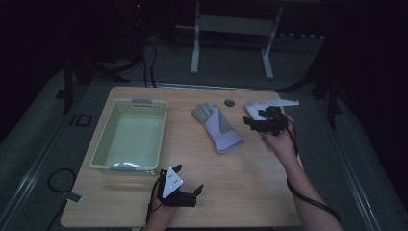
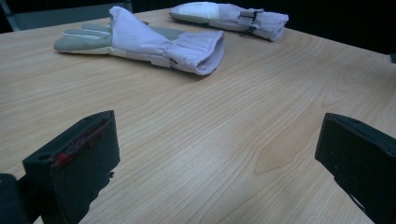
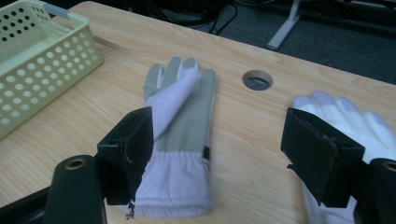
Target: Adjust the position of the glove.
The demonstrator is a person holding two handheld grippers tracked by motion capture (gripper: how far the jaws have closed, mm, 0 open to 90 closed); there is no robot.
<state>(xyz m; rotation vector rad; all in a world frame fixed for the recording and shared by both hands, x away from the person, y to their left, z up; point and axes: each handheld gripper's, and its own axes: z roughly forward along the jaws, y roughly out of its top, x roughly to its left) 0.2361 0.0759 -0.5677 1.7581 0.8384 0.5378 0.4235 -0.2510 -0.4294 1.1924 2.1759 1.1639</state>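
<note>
A work glove (image 1: 217, 129) with a grey palm and a lavender cuff lies flat at the middle of the wooden table (image 1: 240, 183); its thumb flap is folded over. A second, paler glove (image 1: 254, 107) lies to its right at the back. My right gripper (image 1: 254, 118) hovers over that pale glove, open, with nothing between its jaws. In the right gripper view the grey glove (image 3: 182, 121) lies beyond the left jaw and the pale glove (image 3: 345, 116) behind the right jaw. My left gripper (image 1: 190, 178) rests low near the front edge, open and empty, facing both gloves (image 2: 140, 42) (image 2: 229, 16).
A pale yellow perforated basket (image 1: 106, 139), empty, stands on the table's left half, also seen in the right gripper view (image 3: 37, 56). A round cable hole (image 1: 229, 102) sits near the back edge. Table legs and cables stand on the floor behind.
</note>
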